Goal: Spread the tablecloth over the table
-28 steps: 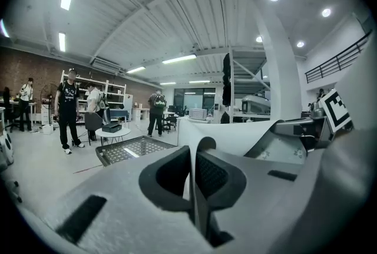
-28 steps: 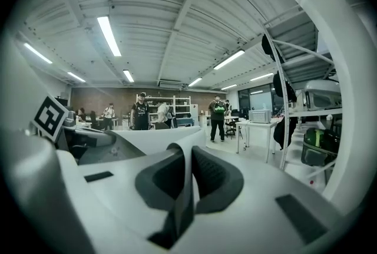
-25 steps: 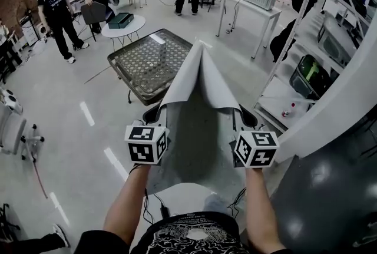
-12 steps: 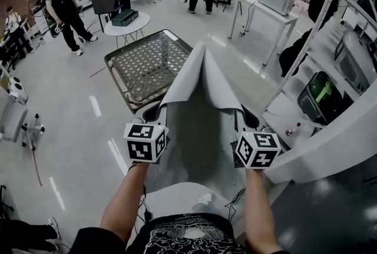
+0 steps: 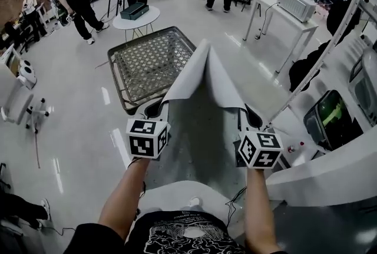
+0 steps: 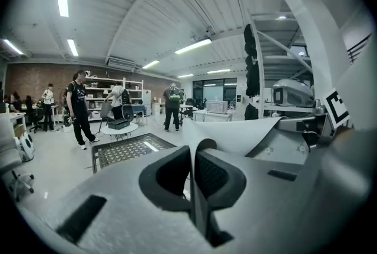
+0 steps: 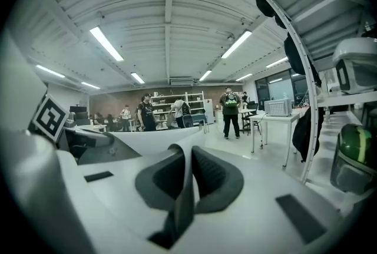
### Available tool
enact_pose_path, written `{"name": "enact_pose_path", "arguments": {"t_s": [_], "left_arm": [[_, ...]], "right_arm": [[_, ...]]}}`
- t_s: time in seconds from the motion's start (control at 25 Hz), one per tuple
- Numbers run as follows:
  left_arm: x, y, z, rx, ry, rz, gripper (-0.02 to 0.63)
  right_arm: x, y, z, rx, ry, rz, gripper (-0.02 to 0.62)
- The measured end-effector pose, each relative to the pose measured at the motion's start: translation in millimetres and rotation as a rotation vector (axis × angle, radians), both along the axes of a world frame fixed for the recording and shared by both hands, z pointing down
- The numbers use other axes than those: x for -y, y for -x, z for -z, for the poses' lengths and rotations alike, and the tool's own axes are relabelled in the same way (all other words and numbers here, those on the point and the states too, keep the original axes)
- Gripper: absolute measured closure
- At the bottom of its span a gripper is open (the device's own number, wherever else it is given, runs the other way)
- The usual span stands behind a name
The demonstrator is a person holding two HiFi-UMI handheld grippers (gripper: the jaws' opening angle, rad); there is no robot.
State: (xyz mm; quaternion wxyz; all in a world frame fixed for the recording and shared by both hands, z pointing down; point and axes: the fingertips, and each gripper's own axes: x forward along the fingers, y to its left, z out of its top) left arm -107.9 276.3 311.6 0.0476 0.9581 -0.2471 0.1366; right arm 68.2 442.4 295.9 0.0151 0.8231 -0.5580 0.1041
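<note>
A grey tablecloth (image 5: 203, 93) hangs stretched between my two grippers and rises to a folded peak ahead of me. My left gripper (image 5: 154, 111) is shut on the cloth's left edge, which runs as a thin sheet between its dark pads (image 6: 215, 176). My right gripper (image 5: 250, 118) is shut on the right edge, and the fabric shows pinched between its pads (image 7: 212, 176). The table (image 5: 147, 64), with a dark frame and a patterned top, stands on the floor beyond the cloth, ahead and to the left. In the left gripper view the table (image 6: 126, 149) lies left of the cloth (image 6: 235, 129).
A round white table (image 5: 135, 16) with a black box stands behind the patterned table. Several people stand at the back. A white desk (image 5: 283, 8) is at the far right and a metal rack (image 5: 330, 52) runs along my right. A chair base (image 5: 35, 114) sits at the left.
Both grippers have travelled across the floor with the cloth held the same way. The rack on the right has slid back and the patterned table looks a little nearer.
</note>
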Motion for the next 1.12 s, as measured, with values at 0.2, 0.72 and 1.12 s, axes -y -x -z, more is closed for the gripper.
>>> {"name": "enact_pose_path", "arguments": {"t_s": [0.2, 0.72, 1.12], "left_arm": [[8.2, -9.5, 1.7, 0.003, -0.01, 0.044, 0.597], [54.1, 17.5, 6.7, -0.001, -0.045, 0.209, 0.597], [144.6, 6.6, -8.5, -0.017, -0.017, 0.318, 0.597]], "right_arm": [[12.6, -22.6, -0.2, -0.001, -0.01, 0.031, 0.589], [95.9, -30.3, 6.5, -0.044, -0.019, 0.203, 0.589], [212.5, -47.9, 2.2, -0.072, 0.006, 0.32, 0.589]]}}
